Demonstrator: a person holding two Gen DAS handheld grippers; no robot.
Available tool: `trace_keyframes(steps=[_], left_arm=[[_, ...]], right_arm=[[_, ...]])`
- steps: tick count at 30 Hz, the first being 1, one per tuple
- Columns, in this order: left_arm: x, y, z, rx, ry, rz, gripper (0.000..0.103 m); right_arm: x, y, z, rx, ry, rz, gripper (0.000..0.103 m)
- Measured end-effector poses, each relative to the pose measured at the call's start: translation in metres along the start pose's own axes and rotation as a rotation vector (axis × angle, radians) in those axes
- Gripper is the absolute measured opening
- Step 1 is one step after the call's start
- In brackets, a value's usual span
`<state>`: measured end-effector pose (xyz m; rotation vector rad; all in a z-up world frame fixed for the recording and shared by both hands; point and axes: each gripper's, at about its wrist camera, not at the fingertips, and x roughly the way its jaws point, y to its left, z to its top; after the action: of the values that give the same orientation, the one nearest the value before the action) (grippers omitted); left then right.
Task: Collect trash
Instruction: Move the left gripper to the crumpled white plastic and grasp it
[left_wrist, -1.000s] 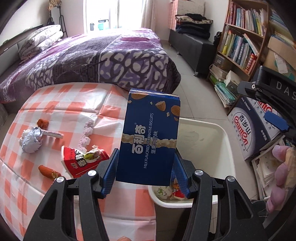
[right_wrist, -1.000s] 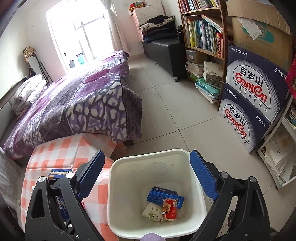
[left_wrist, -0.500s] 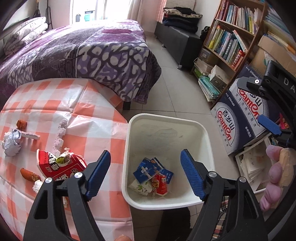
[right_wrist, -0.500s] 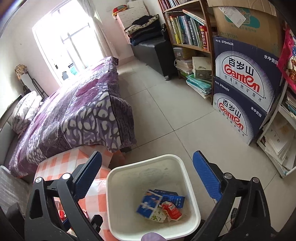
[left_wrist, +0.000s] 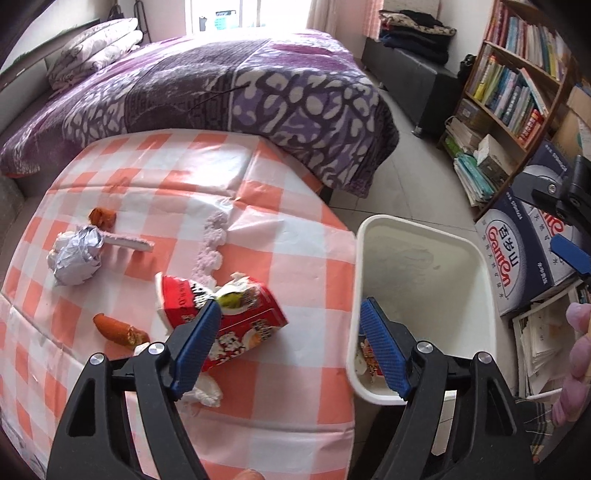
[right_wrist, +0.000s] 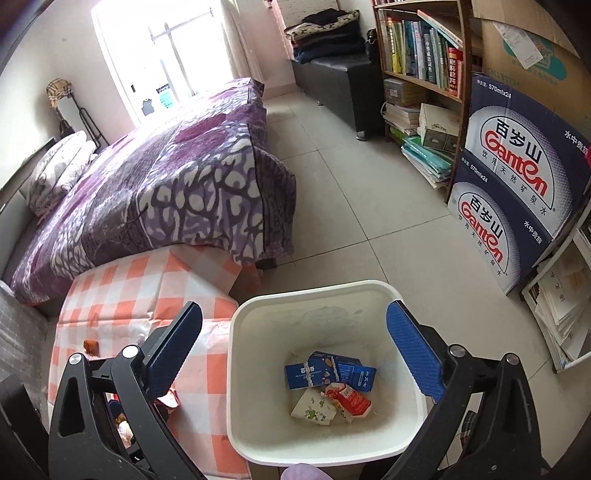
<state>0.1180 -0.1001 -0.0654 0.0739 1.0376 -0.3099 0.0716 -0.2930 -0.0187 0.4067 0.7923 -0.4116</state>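
Observation:
A white bin (left_wrist: 424, 280) stands on the floor right of the table; in the right wrist view its rim (right_wrist: 314, 291) surrounds a blue biscuit box (right_wrist: 328, 373), a red wrapper (right_wrist: 349, 400) and a white packet (right_wrist: 312, 408). On the orange checked tablecloth (left_wrist: 288, 398) lie a red noodle cup (left_wrist: 236, 317), a foil ball (left_wrist: 75, 254), a sausage piece (left_wrist: 118, 328), a brown bit (left_wrist: 101, 218) and white tissue (left_wrist: 203, 393). My left gripper (left_wrist: 291, 345) is open and empty over the table edge, next to the cup. My right gripper (right_wrist: 295, 350) is open and empty above the bin.
A bed with a purple patterned cover (left_wrist: 229, 85) lies behind the table. A bookshelf (right_wrist: 417, 62) and stacked Ganten water cartons (right_wrist: 517, 177) stand right of the bin. Tiled floor (right_wrist: 369, 206) lies between bed and shelf.
My left gripper let the blue biscuit box go; it now lies in the bin. The left gripper then swung left, back over the table by the red cup. The right gripper stayed over the bin.

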Motion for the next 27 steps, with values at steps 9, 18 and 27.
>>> trace_keyframes(steps=[9,18,27], left_arm=[[0.012,0.067,-0.012,-0.093,0.111,0.106,0.076],[0.028,0.111,-0.031,-0.210,0.253,0.071,0.076],[0.054,0.097,-0.047,-0.208,0.305,0.045,0.075]], right_arm=[[0.017,0.042,-0.018,-0.116,0.089,0.022,0.096],[0.025,0.064,-0.029,-0.178,0.132,0.040,0.096],[0.037,0.076,-0.041,-0.229,0.171,0.025,0.096]])
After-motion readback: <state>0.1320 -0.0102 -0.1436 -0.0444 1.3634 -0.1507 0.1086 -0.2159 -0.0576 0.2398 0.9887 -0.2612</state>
